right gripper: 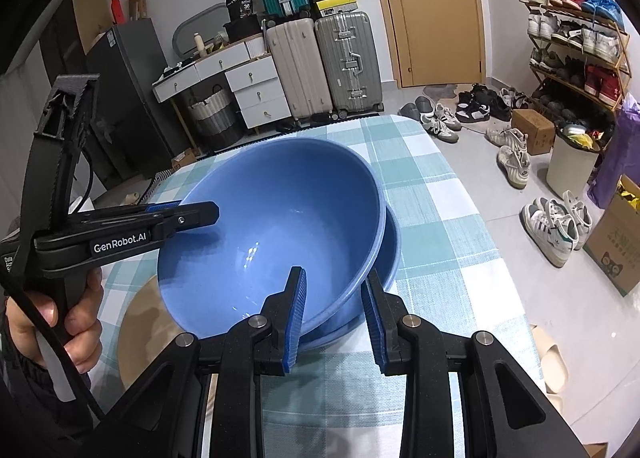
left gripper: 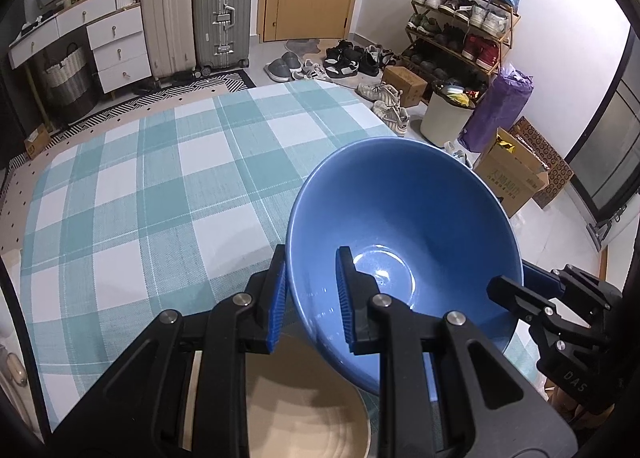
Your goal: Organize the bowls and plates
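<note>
1. Our left gripper [left gripper: 312,298] has its jaws clamped on the rim of the upper blue bowl [right gripper: 272,226], one pad inside, one outside.
2. Our right gripper [right gripper: 334,322] has its jaws clamped on the opposite side, over the rims of both bowls.
3. That bowl sits tilted inside a second blue bowl [right gripper: 390,254] on the checked table [left gripper: 160,178].
4. A tan plate [left gripper: 304,410] lies just beside them.

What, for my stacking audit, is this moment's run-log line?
left gripper: shut on upper blue bowl rim | right gripper: shut across both rims | upper blue bowl: tilted in lower blue bowl
</note>
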{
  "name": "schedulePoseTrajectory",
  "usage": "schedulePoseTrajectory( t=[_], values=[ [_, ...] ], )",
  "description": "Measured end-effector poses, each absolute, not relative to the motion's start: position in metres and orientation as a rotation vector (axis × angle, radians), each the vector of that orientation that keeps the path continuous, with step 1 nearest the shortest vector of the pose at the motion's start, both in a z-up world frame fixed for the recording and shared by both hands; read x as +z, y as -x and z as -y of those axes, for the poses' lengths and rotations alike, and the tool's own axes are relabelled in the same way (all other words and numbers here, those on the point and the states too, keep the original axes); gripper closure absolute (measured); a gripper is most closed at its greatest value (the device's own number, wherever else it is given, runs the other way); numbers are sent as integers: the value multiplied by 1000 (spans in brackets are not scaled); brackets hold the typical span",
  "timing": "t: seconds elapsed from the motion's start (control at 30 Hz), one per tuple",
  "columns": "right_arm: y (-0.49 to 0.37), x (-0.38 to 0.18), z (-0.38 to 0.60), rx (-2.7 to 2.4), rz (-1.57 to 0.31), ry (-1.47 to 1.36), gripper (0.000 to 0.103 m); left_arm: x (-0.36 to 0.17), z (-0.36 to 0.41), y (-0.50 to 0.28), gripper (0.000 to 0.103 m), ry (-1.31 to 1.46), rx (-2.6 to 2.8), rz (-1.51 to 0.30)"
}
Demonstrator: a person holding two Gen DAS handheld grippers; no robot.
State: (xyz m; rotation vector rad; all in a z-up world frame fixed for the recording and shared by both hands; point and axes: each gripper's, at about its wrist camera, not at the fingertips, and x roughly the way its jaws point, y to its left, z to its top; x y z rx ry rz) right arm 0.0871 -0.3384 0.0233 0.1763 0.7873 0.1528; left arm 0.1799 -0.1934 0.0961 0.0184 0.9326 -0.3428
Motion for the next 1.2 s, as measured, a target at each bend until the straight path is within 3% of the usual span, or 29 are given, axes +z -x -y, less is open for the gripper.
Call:
schedulePoseTrajectory(
  t=[1.2],
  values=[
    [-95,7,354,99,-833,-175,73,55,198,-202,84,-76,-336,-979]
  ],
)
